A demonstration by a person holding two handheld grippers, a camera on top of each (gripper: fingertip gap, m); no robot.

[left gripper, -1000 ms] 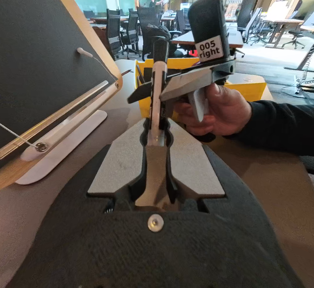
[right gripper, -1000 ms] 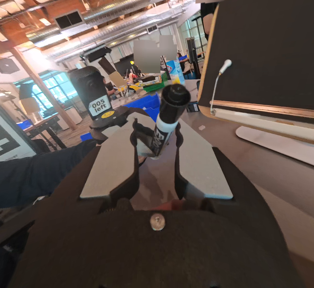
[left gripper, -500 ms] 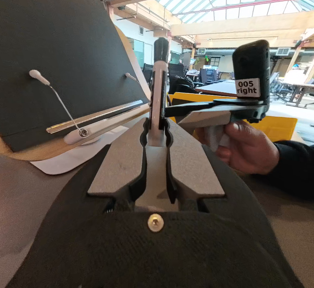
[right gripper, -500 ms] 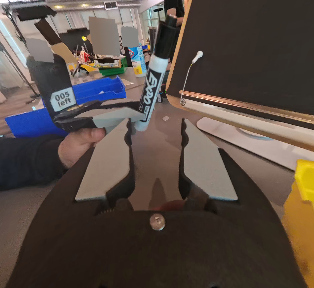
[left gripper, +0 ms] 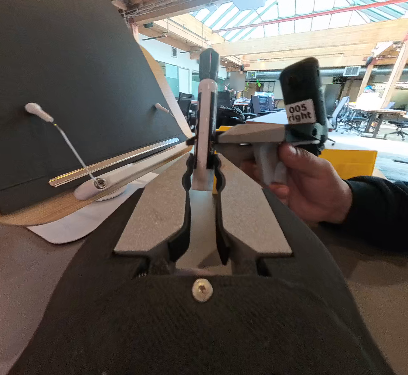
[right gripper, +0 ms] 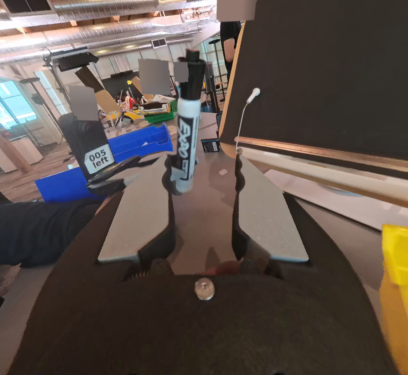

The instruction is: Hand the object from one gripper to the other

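The left gripper (left gripper: 202, 172) pinches the lower end of a dry-erase marker (left gripper: 206, 121), its two fingers pressed against the white barrel so the marker stands nearly upright with its black cap on top. The right gripper (right gripper: 202, 172) has its fingers spread wide, the marker (right gripper: 187, 134) standing just beside its left finger without being squeezed. A hand (left gripper: 309, 187) in a dark sleeve holds that right gripper's handle. A black board on a wooden stand (left gripper: 66, 77) leans over the grey table (left gripper: 22, 276), with a yellow bin (left gripper: 351, 161) and a blue bin (right gripper: 136, 143) nearby
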